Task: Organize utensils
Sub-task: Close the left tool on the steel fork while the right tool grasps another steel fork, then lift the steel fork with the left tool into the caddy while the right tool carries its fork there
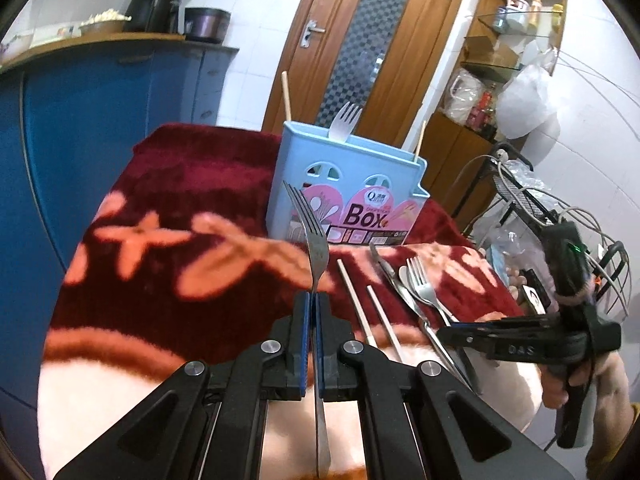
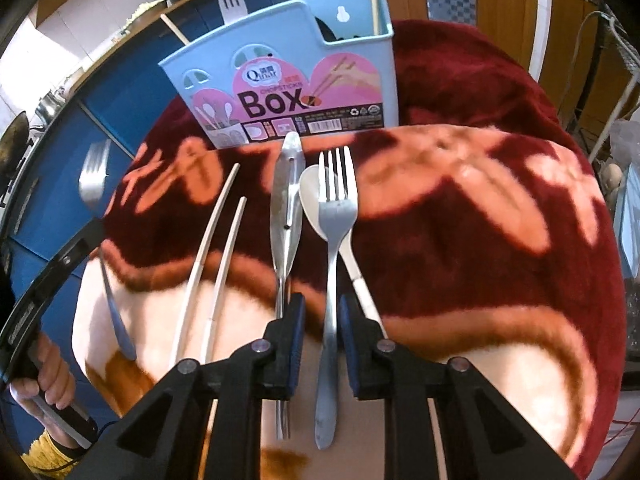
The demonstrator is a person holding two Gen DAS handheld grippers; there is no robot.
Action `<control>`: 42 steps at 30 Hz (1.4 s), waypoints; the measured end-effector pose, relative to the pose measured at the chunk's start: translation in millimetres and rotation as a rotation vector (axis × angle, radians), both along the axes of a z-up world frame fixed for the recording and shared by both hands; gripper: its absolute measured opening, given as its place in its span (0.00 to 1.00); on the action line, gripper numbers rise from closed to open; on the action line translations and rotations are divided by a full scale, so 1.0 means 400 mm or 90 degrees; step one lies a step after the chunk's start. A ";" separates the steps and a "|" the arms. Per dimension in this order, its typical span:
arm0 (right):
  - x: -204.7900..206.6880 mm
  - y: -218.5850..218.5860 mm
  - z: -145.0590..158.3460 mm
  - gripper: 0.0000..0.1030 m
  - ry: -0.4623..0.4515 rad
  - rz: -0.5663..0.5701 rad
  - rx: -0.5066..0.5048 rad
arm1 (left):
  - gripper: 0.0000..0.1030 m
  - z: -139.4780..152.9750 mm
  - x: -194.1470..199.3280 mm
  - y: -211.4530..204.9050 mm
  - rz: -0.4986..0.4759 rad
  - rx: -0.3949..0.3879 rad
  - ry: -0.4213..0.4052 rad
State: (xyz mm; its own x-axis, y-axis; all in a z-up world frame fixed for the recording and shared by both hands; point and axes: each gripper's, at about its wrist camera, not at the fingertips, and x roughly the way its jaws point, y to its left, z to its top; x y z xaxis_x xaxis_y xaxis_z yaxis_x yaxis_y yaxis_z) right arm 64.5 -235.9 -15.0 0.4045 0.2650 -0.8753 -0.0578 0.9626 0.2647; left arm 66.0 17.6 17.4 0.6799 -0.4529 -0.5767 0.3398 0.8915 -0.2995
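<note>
My left gripper [image 1: 313,300] is shut on the handle of a steel fork [image 1: 310,220], holding it tines-up in front of the light blue utensil box [image 1: 348,188]. The box holds a pale fork [image 1: 346,118] and chopsticks. In the right wrist view my right gripper [image 2: 322,306] points down over a second steel fork [image 2: 336,208] lying on the blanket. That fork's handle runs between the narrowly parted jaws, with a gap showing on the left side. Beside it lie a white spoon [image 2: 314,196], a steel peeler [image 2: 286,208] and two chopsticks [image 2: 216,248].
A red floral blanket [image 1: 192,184] covers the table. Blue cabinets [image 1: 100,140] stand to the left, with a wooden door [image 1: 360,40] behind the box. A wire rack with cables [image 1: 520,200] is close on the right. A hand [image 1: 560,384] holds the right gripper.
</note>
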 end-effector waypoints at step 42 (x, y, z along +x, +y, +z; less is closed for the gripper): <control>-0.131 -0.042 0.181 0.07 -0.407 -0.046 0.114 | 0.01 0.157 -0.019 -0.020 0.016 -0.039 -0.173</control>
